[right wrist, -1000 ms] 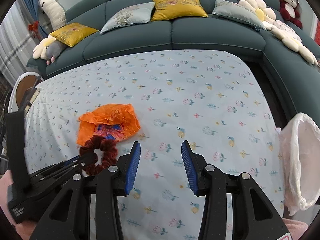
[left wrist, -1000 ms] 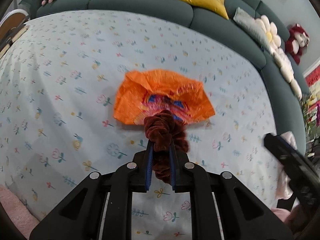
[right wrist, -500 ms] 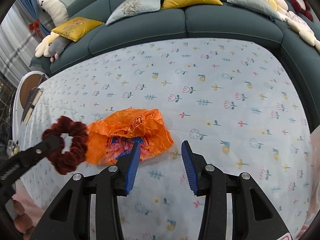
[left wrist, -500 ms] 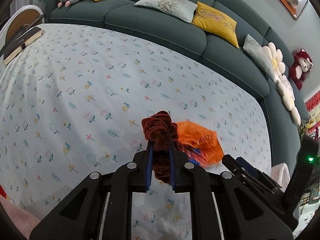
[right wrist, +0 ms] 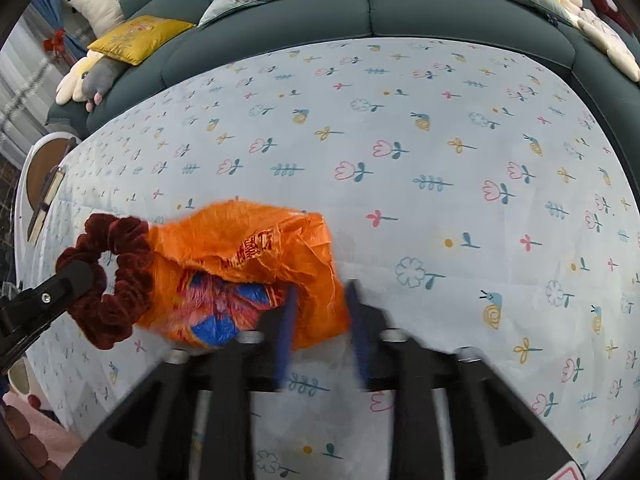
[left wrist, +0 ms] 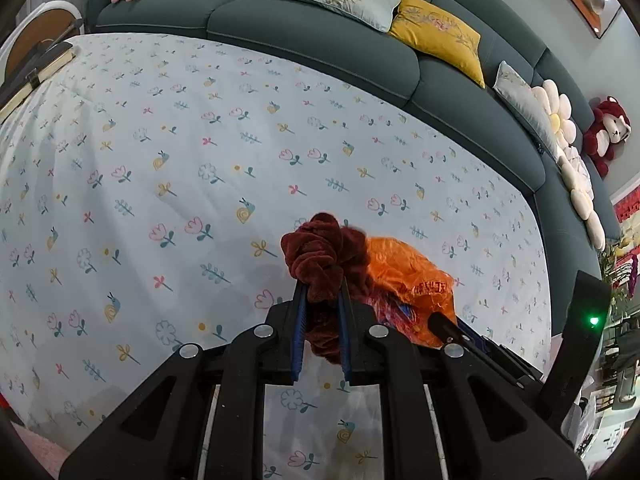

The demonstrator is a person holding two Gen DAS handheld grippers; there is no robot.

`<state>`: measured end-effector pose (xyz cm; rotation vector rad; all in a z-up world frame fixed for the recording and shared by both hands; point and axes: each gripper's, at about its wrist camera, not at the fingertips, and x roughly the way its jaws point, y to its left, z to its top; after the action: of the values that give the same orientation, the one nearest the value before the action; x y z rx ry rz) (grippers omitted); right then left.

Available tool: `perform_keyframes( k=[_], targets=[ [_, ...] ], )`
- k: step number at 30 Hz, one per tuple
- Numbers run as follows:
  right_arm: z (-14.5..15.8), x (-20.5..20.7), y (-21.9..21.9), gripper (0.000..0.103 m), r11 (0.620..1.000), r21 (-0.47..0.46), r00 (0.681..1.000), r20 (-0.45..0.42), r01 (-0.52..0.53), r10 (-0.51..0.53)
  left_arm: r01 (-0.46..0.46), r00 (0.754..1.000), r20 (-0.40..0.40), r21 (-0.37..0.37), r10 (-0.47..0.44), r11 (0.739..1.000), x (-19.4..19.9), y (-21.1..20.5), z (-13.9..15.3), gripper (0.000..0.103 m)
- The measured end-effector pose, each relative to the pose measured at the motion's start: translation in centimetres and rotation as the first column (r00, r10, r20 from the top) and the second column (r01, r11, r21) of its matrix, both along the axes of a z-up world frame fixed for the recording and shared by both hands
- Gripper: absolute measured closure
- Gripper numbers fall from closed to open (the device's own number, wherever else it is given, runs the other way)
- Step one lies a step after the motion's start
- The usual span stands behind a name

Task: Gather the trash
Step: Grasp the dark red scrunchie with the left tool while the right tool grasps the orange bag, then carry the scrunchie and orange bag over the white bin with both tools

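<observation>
My left gripper (left wrist: 322, 288) is shut on a dark red velvet scrunchie (left wrist: 324, 252) and holds it above the floral tablecloth (left wrist: 180, 168). The scrunchie also shows in the right wrist view (right wrist: 116, 276), at the left. A crumpled orange plastic wrapper (right wrist: 248, 264) lies on the cloth; in the left wrist view it (left wrist: 412, 280) sits just right of the scrunchie. My right gripper (right wrist: 320, 296) is open, its blue-padded jaws standing on either side of the wrapper's right edge. The image of the right fingers is blurred.
A dark green sofa (left wrist: 320, 40) with yellow and grey cushions curves round the far side of the table. Plush toys (left wrist: 604, 128) sit on it. Books (left wrist: 36, 72) lie on a small round side table at the far left.
My right gripper has moved down and forward to the orange wrapper, and its jaws now straddle the wrapper's edge. My left gripper has lifted the scrunchie up and to the left of the wrapper.
</observation>
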<state>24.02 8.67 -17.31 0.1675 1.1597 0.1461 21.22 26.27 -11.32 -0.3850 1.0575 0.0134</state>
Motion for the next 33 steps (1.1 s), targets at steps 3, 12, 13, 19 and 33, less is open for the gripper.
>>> perform_keyframes(
  k=[3,12,13,19,33],
  targets=[
    [0.6,-0.4,-0.4,0.095,1.000,0.010,1.000,0.017,0.001,-0.002,0.006,1.000,0.003,0.005,-0.006,1.000,-0.1,-0.4,0.3,0.090],
    [5.5,-2.5,-3.6,0.097,0.999,0.017,0.993,0.111,0.040,-0.041,0.067,0.996,0.049,0.018,-0.068,0.998,-1.1,-4.6,3.3,0.090],
    [6.0,-2.8,-4.2,0.097,0.999,0.018,0.992,0.118,0.048,-0.049,0.076,0.995,0.055,0.018,-0.077,0.997,-1.3,-5.3,3.8,0.090],
    [9.3,-5.6,-9.5,0.097,0.993,0.021,0.976,0.180,0.118,-0.120,0.149,0.985,0.091,-0.001,-0.149,0.989,-2.5,-10.2,6.0,0.090],
    [13.5,-13.5,-24.5,0.097,0.934,0.060,0.895,0.270,0.352,-0.355,0.364,0.920,0.146,0.022,-0.363,0.931,-6.2,-23.8,9.6,0.089]
  ],
)
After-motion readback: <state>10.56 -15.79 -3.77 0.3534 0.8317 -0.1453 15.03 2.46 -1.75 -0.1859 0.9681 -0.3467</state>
